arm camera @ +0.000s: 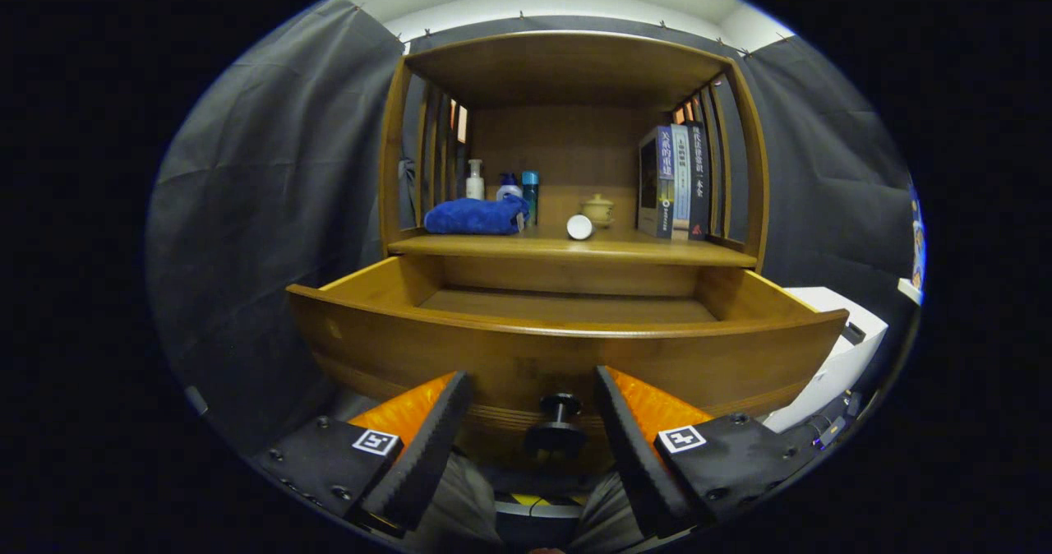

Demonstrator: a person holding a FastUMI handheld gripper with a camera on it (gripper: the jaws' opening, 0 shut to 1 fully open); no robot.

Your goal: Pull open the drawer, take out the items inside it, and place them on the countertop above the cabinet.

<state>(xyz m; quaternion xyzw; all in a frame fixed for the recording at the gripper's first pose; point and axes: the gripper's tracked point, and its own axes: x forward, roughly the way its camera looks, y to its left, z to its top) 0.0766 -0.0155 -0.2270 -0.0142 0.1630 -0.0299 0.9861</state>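
The drawer (567, 348) stands pulled out from the wooden cabinet (567, 69), its visible floor bare – the front panel hides the near part. Its dark knob (557, 422) sits in the gap between the fingers of the claw (532, 394), which is spread wide and touches nothing. On the surface (509, 248) above the drawer: a blue cloth (477, 215) to the left with bottles (501, 182) behind it, a white cup (579, 227) lying on its side mid-way, a small lidded pot (597, 209) behind that, books (675, 180) upright to the right
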